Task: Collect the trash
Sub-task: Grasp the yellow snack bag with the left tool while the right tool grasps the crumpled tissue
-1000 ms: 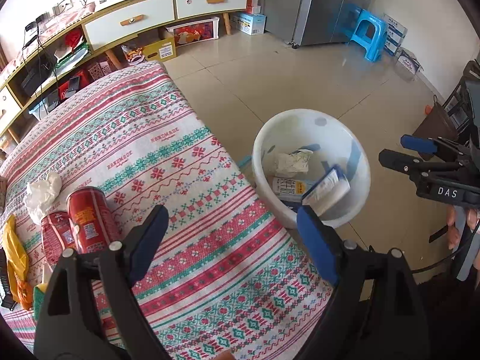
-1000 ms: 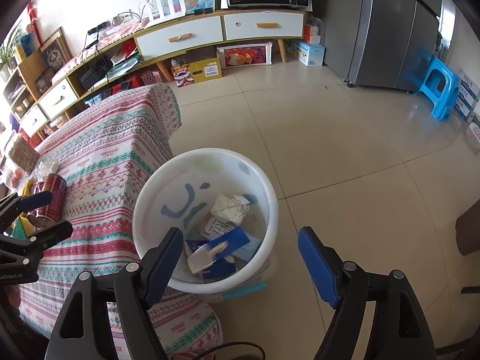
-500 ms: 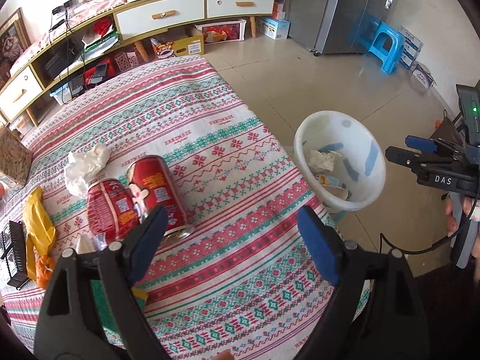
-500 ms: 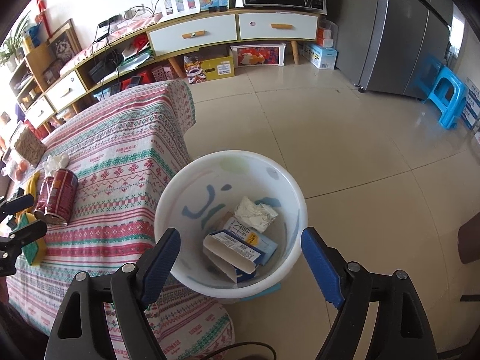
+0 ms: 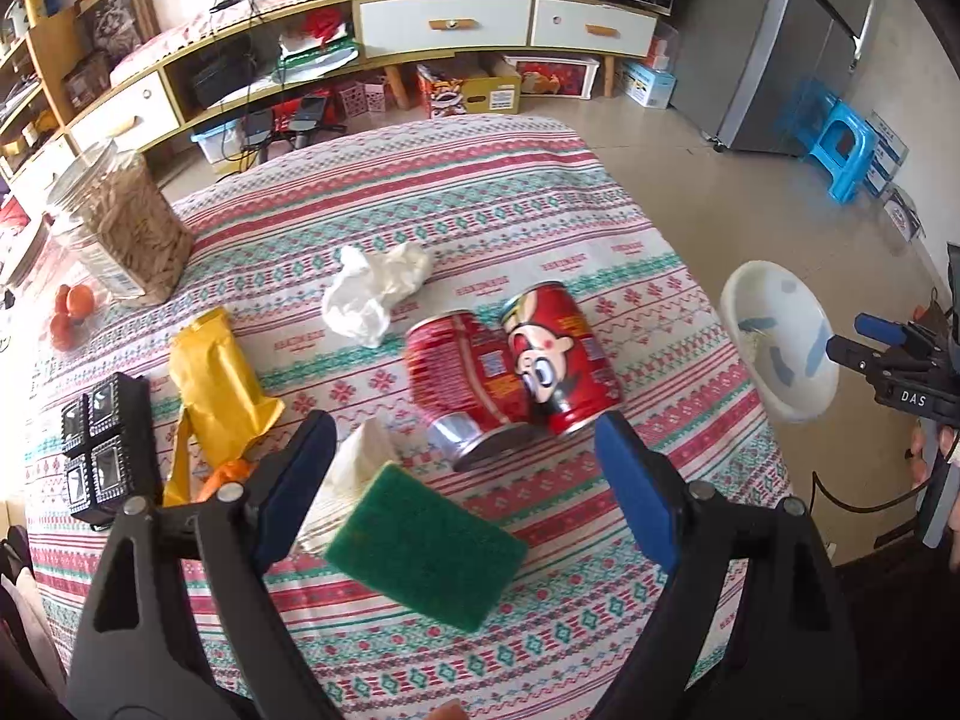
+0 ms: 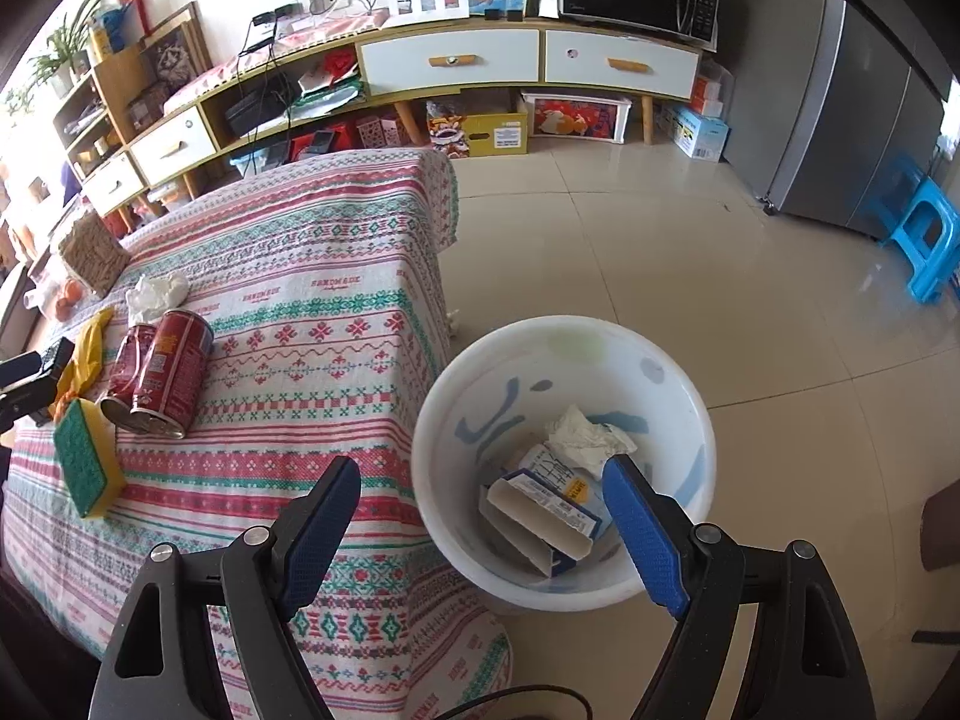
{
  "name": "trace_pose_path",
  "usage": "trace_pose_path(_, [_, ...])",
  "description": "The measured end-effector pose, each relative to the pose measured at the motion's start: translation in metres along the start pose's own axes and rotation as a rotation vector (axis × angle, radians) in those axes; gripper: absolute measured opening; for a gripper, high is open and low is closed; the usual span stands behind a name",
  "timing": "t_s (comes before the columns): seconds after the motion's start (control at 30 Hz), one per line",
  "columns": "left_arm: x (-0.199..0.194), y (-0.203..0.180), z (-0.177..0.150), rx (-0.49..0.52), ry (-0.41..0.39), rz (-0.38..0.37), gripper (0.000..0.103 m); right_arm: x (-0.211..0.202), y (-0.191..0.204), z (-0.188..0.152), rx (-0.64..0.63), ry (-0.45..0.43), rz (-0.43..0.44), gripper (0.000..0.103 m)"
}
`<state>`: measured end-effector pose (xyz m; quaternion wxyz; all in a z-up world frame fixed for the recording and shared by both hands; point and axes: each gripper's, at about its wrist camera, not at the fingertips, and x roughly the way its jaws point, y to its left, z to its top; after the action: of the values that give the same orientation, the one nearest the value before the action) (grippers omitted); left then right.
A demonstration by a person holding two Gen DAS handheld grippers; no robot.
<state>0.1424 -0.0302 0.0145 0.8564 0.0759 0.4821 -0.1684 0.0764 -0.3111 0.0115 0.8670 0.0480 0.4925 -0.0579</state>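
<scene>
Two red cans (image 5: 516, 360) lie side by side on the patterned tablecloth (image 5: 480, 210); they also show in the right wrist view (image 6: 159, 372). A crumpled white tissue (image 5: 372, 288) and a yellow wrapper (image 5: 216, 378) lie near them. My left gripper (image 5: 462, 480) is open and empty, just above a green sponge (image 5: 426, 546) and short of the cans. My right gripper (image 6: 480, 516) is open and empty over the white bin (image 6: 690, 420), which holds a carton (image 6: 540, 510) and tissue.
A jar of sticks (image 5: 120, 222), small oranges (image 5: 72, 306) and a black box (image 5: 102, 450) sit at the table's left. The bin (image 5: 780, 348) stands on the tiled floor right of the table. A blue stool (image 6: 924, 240) and fridge (image 6: 870, 90) stand beyond.
My left gripper swung left from the bin back over the table, bringing the cans, sponge and wrapper into view. My right gripper shifted slightly, still over the bin.
</scene>
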Motion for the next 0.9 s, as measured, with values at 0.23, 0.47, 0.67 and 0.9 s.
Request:
trace_pose_path(0.23, [0.005, 0.061, 0.0, -0.136, 0.034, 0.035, 0.088, 0.009, 0.035, 0.012, -0.03, 0.007, 0.034, 0.084])
trace_pose_path(0.47, [0.021, 0.109, 0.005, -0.244, 0.073, 0.057, 0.088, 0.022, 0.076, 0.03, -0.078, 0.012, 0.065, 0.085])
trace_pose_path(0.67, [0.06, 0.144, 0.007, -0.344, 0.135, 0.076, 0.088, 0.036, 0.112, 0.048, -0.11, 0.018, 0.099, 0.085])
trace_pose_path(0.9, [0.09, 0.159, 0.007, -0.411, 0.176, 0.061, 0.083, 0.053, 0.157, 0.067, -0.14, 0.022, 0.134, 0.085])
